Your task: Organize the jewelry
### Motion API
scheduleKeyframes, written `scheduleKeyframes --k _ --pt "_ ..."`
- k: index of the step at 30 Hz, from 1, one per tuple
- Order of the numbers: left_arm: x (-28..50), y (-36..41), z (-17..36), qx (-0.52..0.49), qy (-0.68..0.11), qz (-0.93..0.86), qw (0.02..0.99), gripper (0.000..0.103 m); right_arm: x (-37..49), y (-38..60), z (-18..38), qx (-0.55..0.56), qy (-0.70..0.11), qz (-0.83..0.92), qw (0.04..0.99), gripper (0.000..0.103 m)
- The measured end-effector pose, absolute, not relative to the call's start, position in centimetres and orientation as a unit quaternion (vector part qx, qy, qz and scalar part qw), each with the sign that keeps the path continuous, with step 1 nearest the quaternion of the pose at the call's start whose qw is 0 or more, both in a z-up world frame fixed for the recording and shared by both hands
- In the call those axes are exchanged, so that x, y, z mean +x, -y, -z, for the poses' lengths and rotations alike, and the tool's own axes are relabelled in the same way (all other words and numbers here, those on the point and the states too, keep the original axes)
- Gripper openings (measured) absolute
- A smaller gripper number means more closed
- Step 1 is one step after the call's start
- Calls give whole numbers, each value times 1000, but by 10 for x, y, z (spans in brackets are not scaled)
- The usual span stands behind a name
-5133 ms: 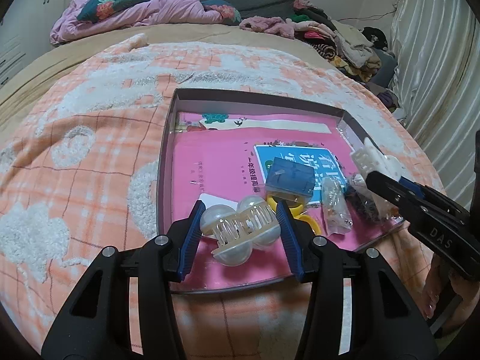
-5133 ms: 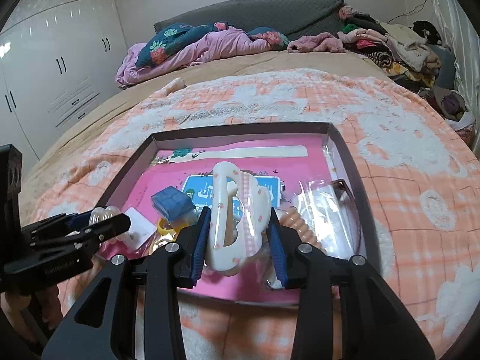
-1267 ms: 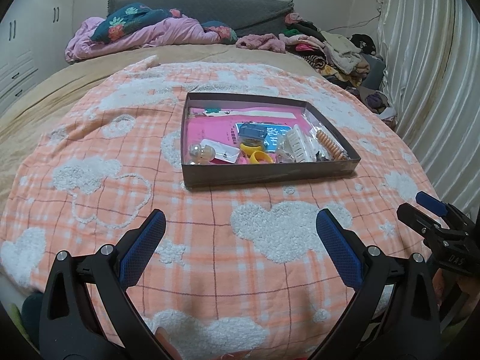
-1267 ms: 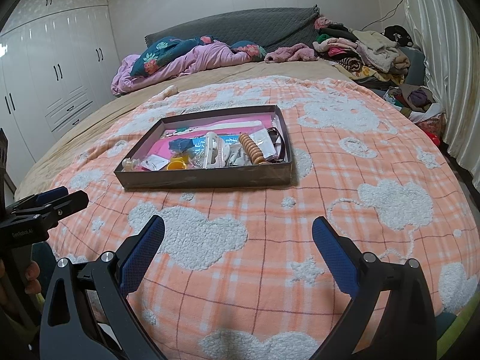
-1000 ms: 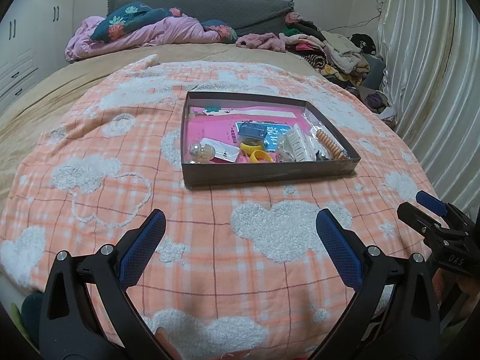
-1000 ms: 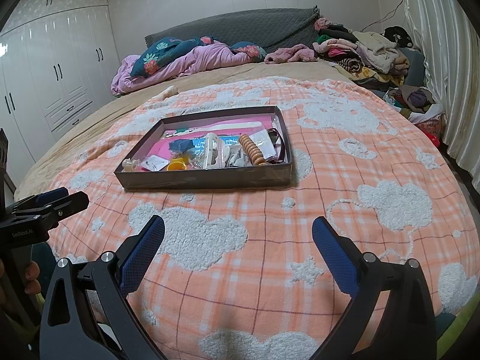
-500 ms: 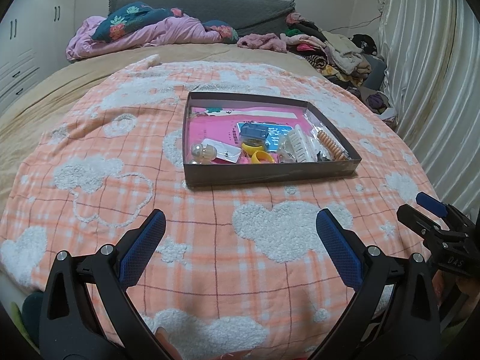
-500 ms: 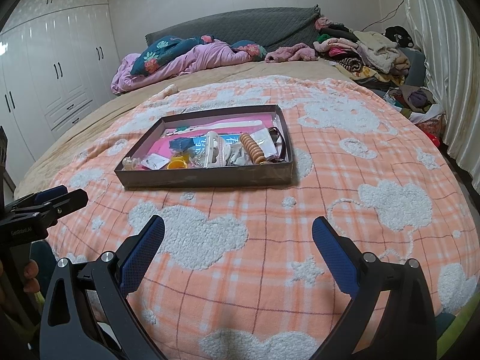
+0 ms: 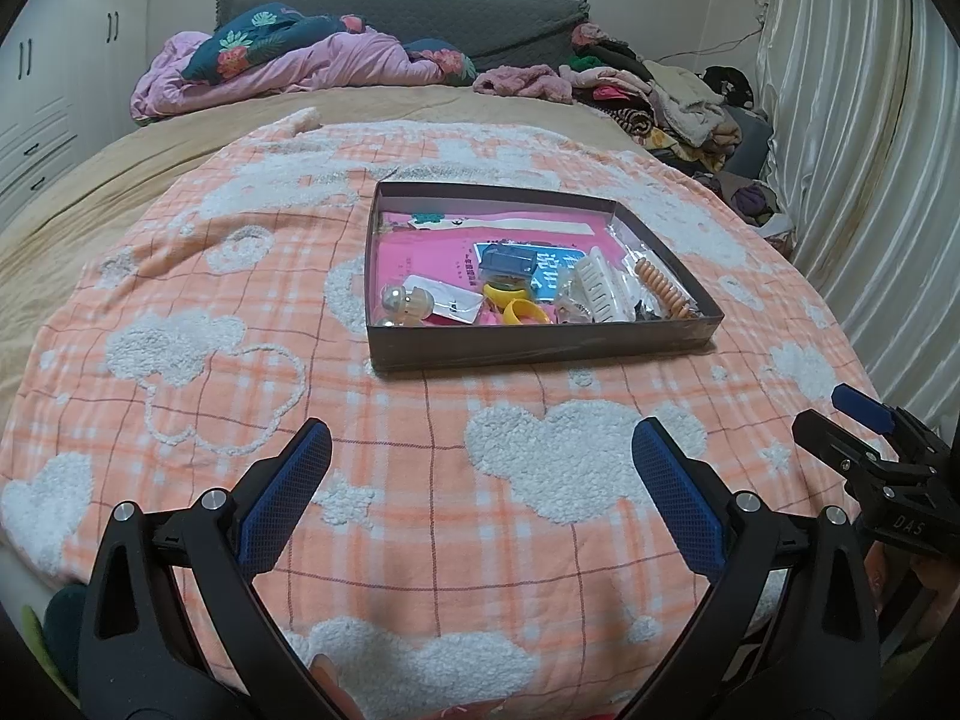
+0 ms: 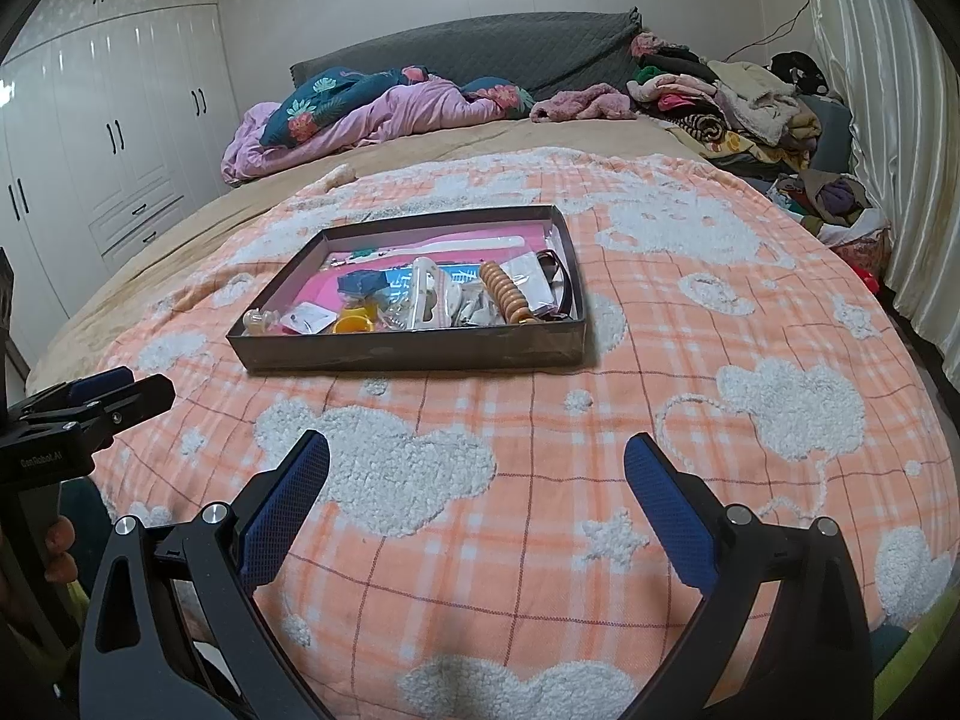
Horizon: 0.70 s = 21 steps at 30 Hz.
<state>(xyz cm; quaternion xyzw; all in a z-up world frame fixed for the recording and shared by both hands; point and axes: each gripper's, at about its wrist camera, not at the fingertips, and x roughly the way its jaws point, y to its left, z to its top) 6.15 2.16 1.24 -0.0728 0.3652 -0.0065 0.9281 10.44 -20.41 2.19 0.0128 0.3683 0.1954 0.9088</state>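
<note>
Now | left gripper (image 9: 480,498) spread, empty | right gripper (image 10: 477,498) spread, empty | tray (image 9: 540,348) of jewelry at 12 o'clock, well ahead, long axis 9-to-3, roughly equidistant from both.

Both wrist views — bed-foot, headboard-facing

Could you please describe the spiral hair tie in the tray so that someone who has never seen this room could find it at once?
On the orange plaid blanket lies a shallow dark tray with a pink bottom. Near its right end, just right of the white hair claw, lies the spiral hair tie. It alone is a tan, ribbed coil stretched into a straight line.
</note>
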Motion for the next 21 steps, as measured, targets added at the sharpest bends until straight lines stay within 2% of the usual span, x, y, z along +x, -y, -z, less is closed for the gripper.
scheduleKeyframes --k 12,21 --pt "65 -27 3 -82 -380 10 921 94 116 212 -9 13 -380 -175 908 98" --pt "78 -51 22 -104 -400 -25 910 94 162 255 10 41 -406 -105 907 98"
